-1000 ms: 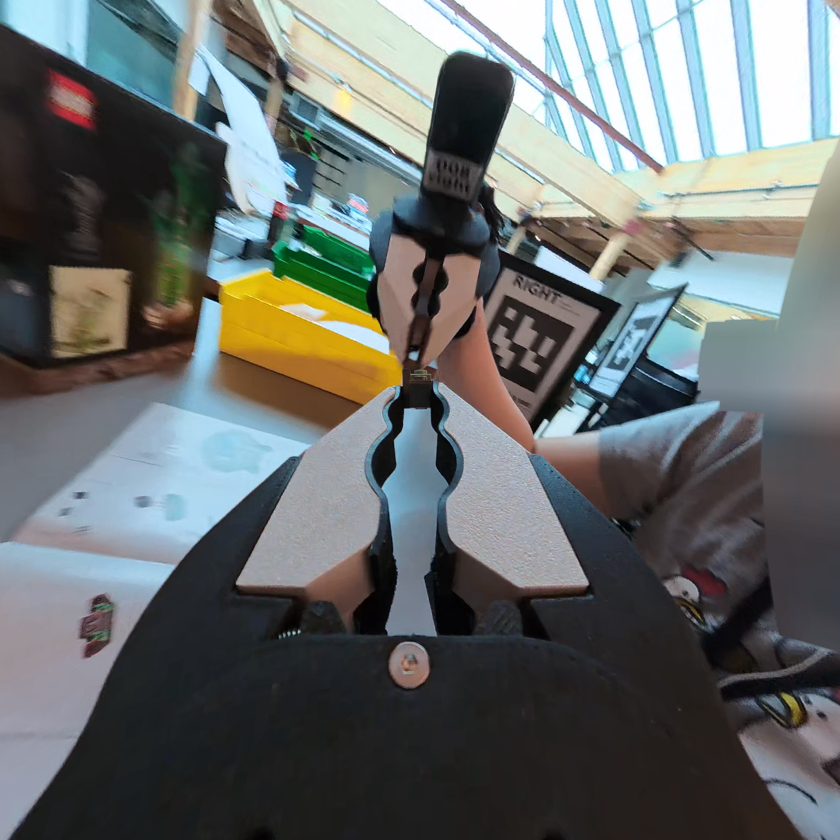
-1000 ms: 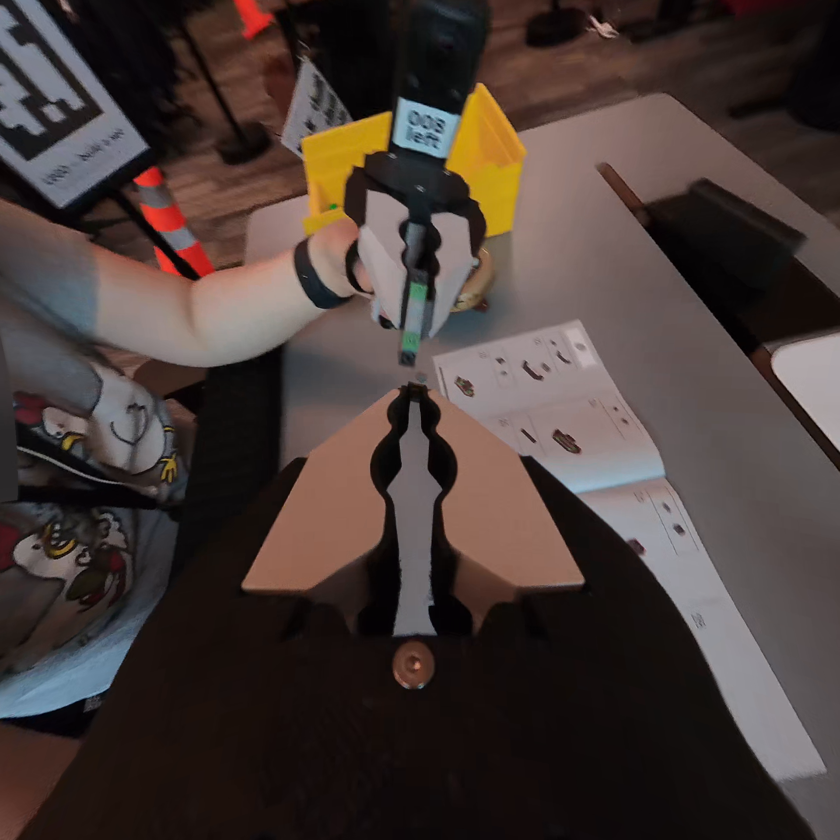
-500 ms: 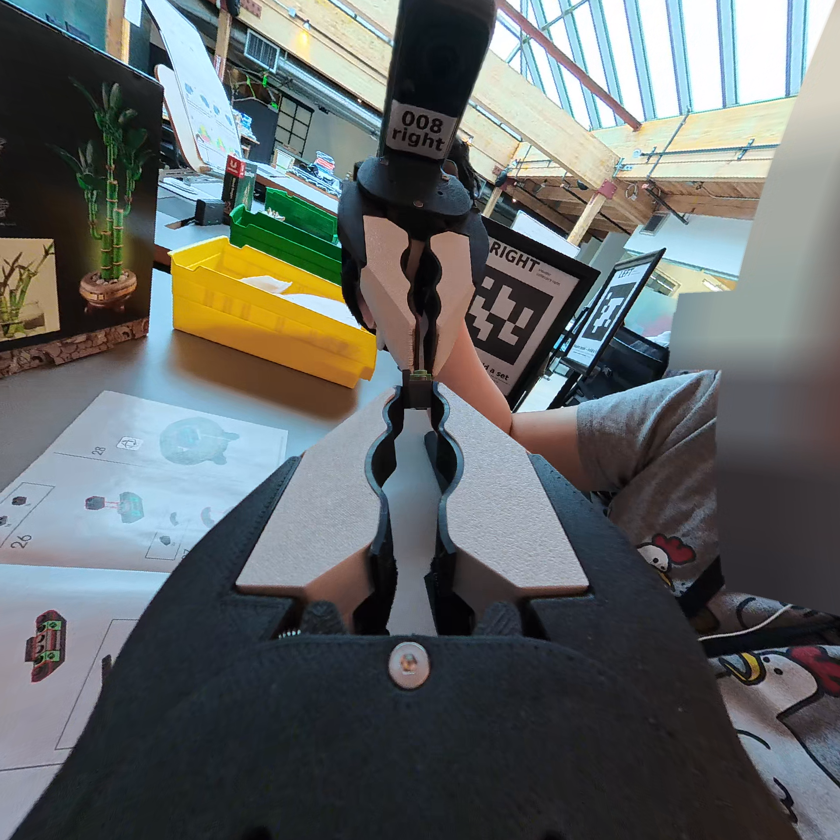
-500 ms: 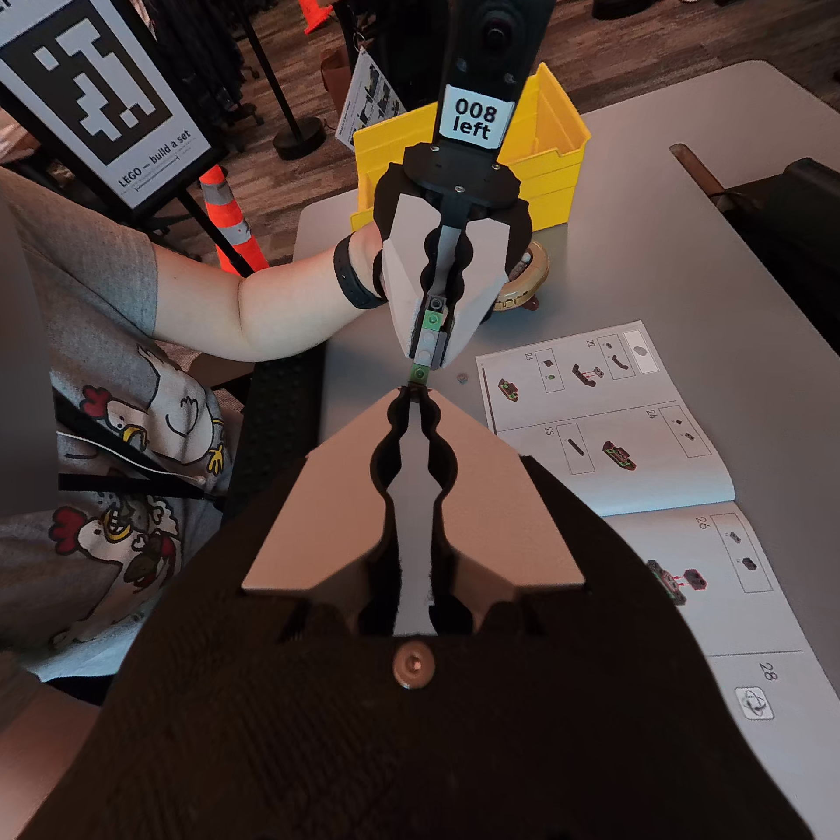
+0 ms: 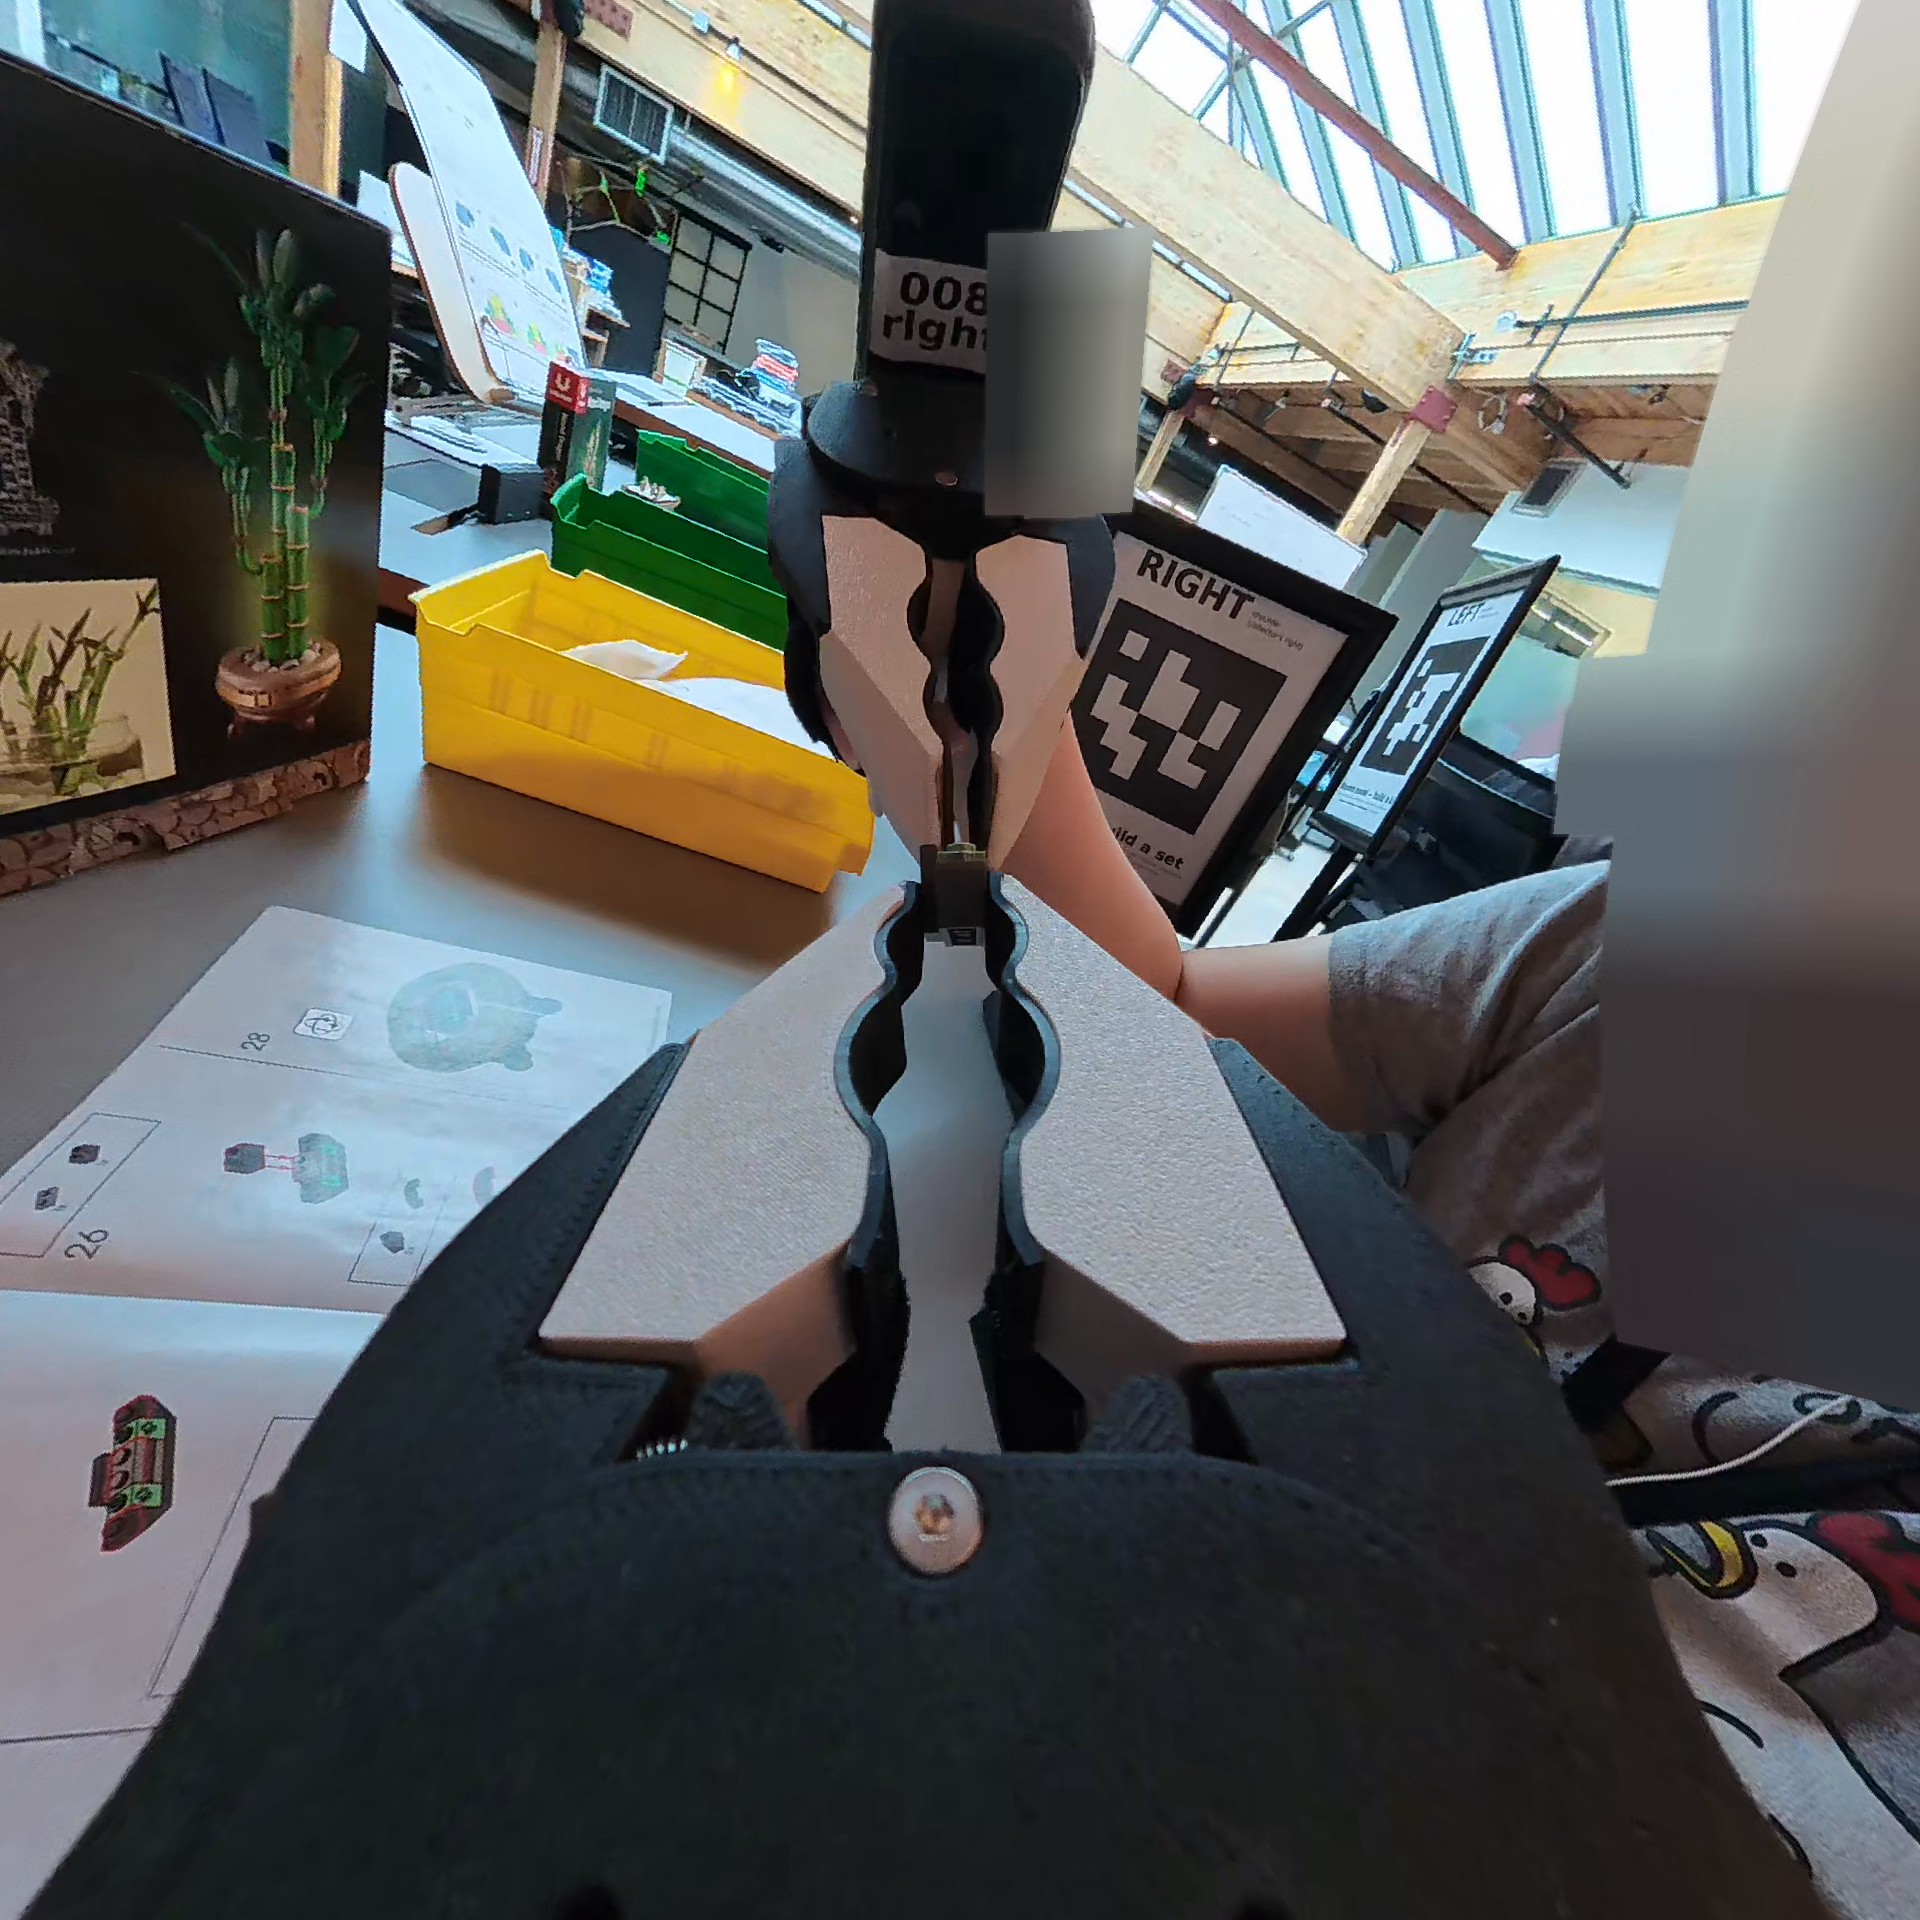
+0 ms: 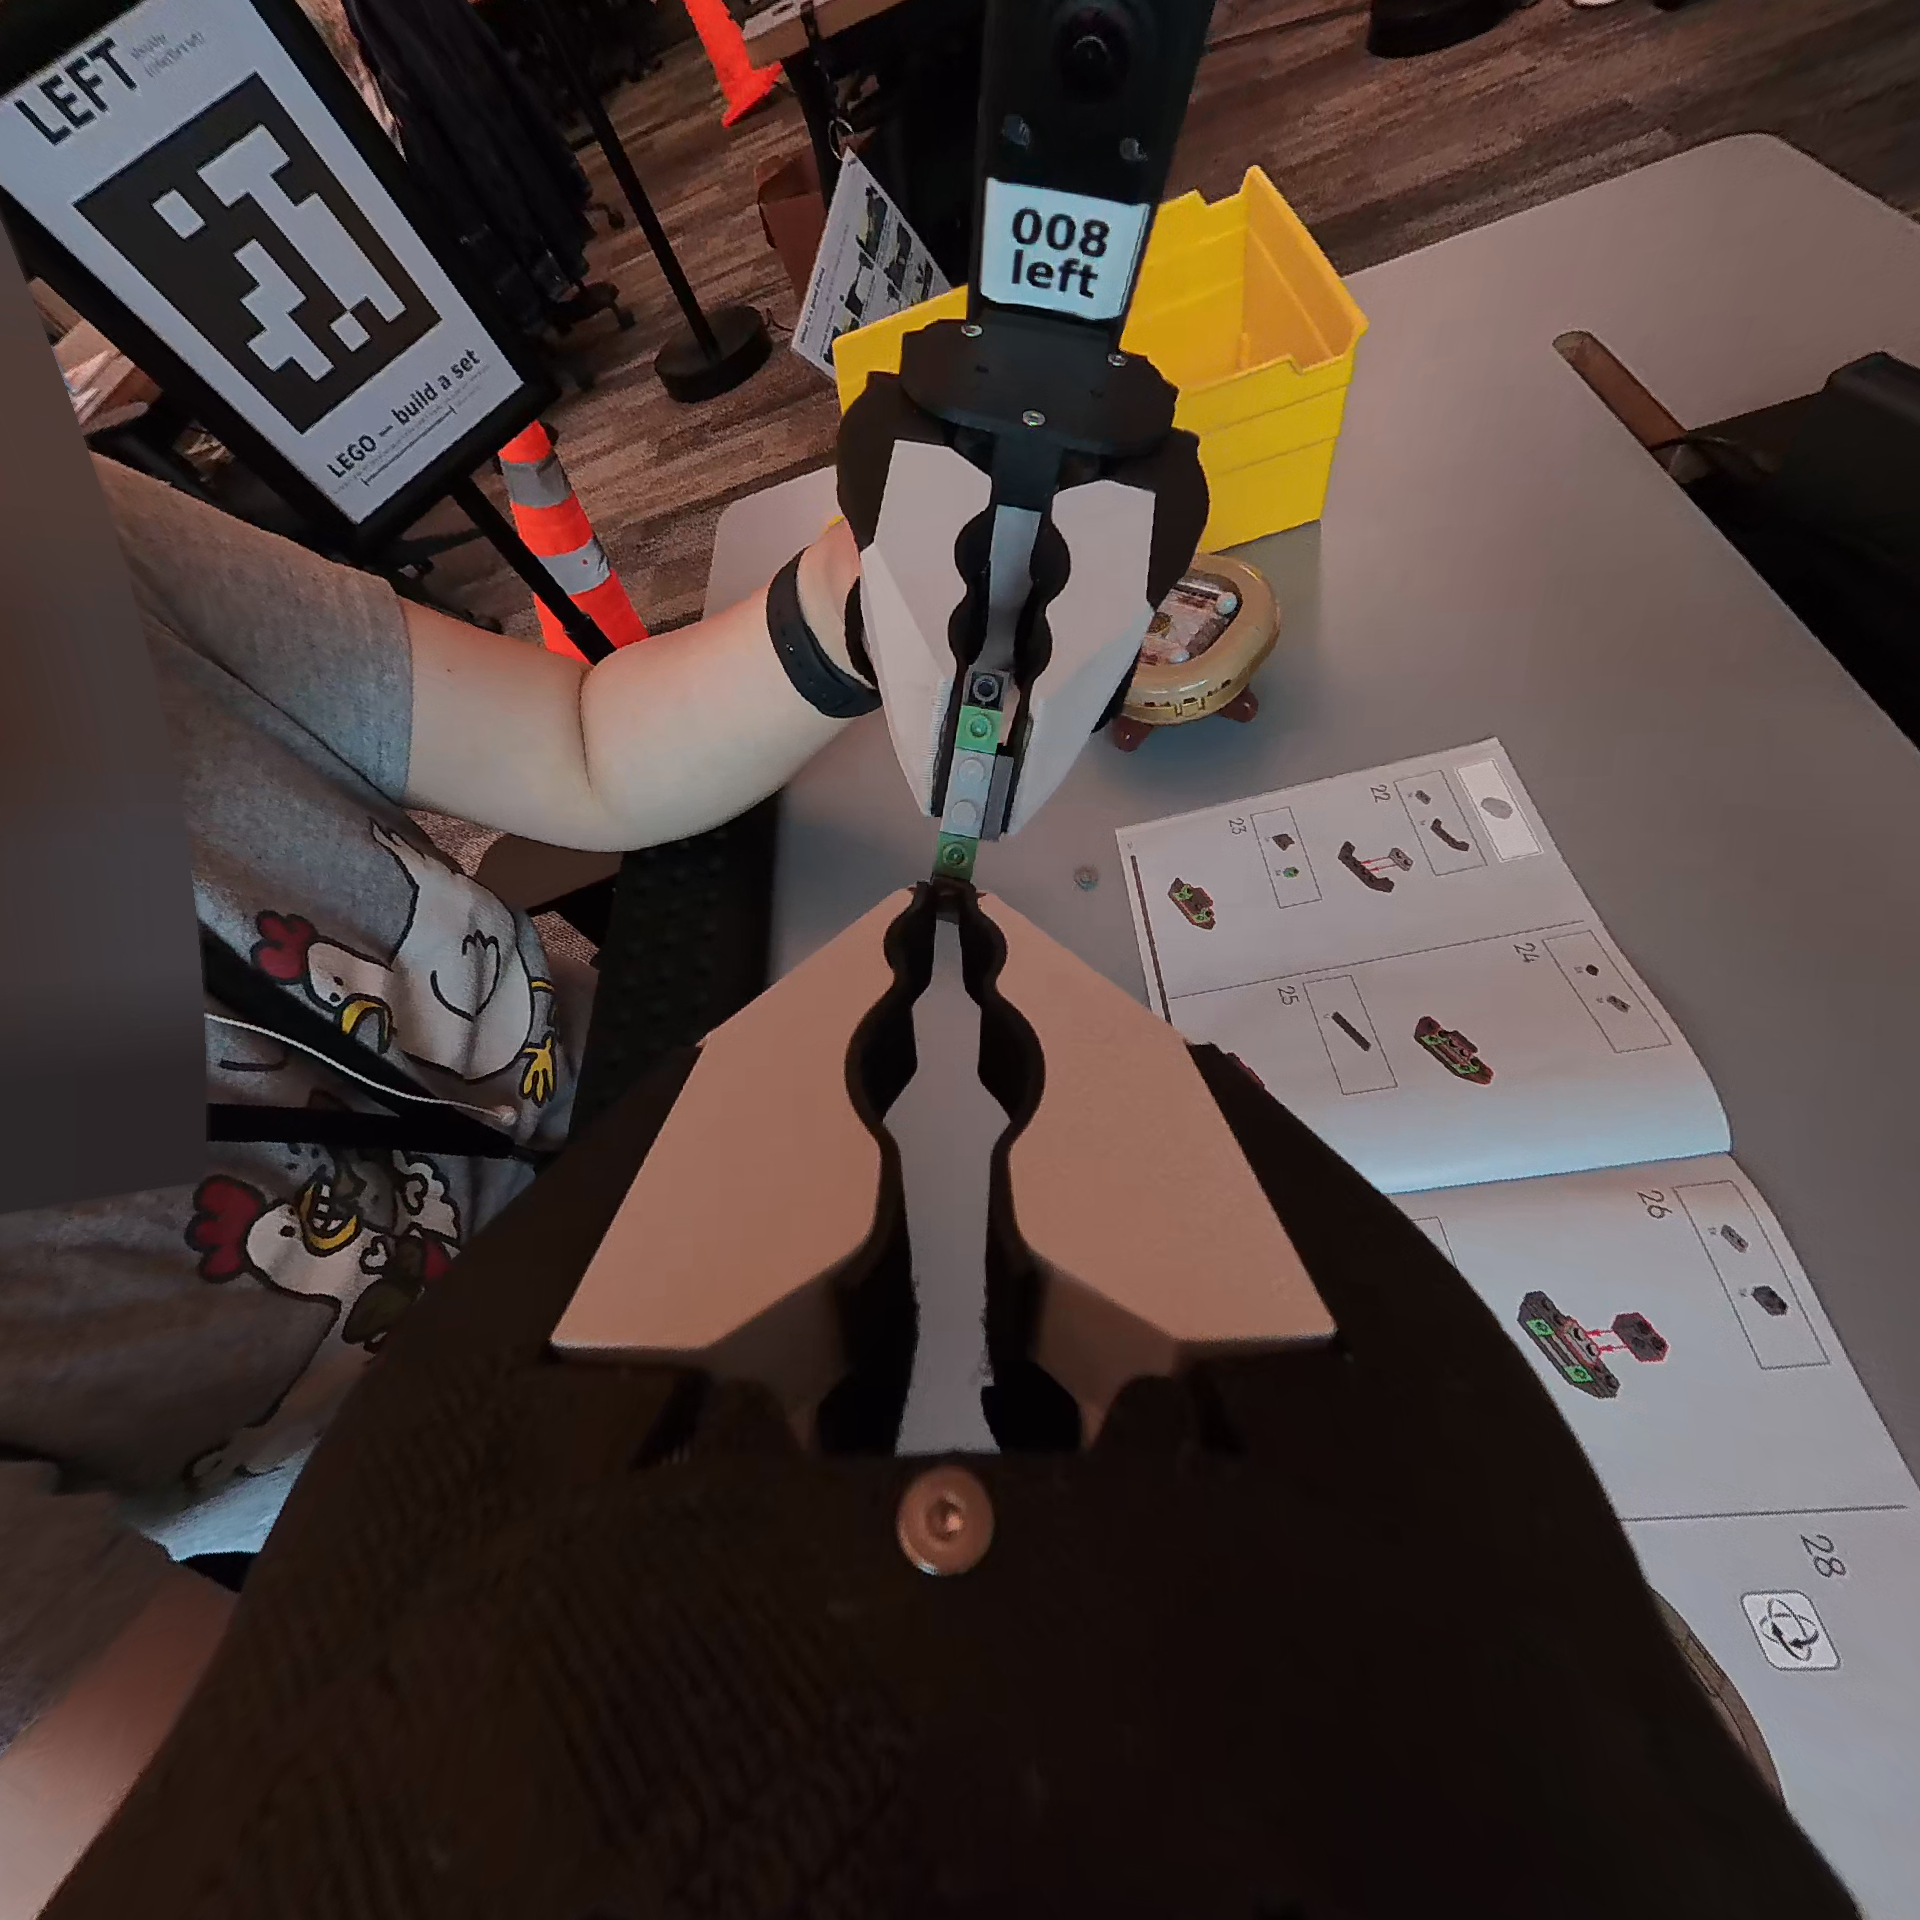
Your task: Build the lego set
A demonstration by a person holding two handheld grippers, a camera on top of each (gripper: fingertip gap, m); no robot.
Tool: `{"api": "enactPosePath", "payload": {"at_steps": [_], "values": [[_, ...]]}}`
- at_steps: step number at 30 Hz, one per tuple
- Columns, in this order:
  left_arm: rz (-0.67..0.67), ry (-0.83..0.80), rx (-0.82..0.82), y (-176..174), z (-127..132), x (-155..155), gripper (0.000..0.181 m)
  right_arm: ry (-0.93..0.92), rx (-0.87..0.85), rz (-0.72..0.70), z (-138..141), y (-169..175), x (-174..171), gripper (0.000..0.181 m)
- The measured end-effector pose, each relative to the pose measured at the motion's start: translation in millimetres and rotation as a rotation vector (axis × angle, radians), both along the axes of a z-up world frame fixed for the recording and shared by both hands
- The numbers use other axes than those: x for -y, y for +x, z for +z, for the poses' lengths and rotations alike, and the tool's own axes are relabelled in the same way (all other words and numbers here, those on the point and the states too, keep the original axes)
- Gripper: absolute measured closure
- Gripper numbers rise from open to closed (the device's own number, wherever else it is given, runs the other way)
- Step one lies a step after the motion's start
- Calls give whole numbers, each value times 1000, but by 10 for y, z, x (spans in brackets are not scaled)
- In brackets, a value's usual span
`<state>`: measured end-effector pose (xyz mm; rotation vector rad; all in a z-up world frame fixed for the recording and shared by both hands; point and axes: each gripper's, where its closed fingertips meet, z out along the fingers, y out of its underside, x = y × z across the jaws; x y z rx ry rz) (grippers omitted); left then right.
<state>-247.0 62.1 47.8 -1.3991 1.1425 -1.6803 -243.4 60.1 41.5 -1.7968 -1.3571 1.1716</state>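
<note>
Left hand-held gripper, raised over the bench just left of the open instruction booklet: clenched on a lego strip, grey with green studs, gripped along its length, one green end poking out past the fingertips. Right hand-held gripper, tip to tip with it on the same side of the booklet: pinched almost fully together on a small dark piece, too tiny to identify, touching or nearly touching that green end.

Seemingly midway through pressing the piece onto the strip's end stud. For a clean join: line up stud and socket squarely before pushing, press straight along the stud's axis, brace with the left against pivoting or sliding in the grip. Avoid squeezing harder on the right than needed; risk of popping so small a part sideways. Let go only after feeling it seated.

Beyond the booklet's far edge: a round tan lego base and a yellow bin.
</note>
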Motion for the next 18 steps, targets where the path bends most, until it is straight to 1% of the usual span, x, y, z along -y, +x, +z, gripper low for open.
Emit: {"api": "enactPosePath", "payload": {"at_steps": [5,12,18], "values": [[4,35,-5,-14,50,40,172,29,0,6,43,-16,41,178],[-21,22,28,-8,158,120,172,84,-5,22,136,-19,134,178],[-17,3,61,-18,249,136,172,106,-40,27,216,-33,155,178]]}}
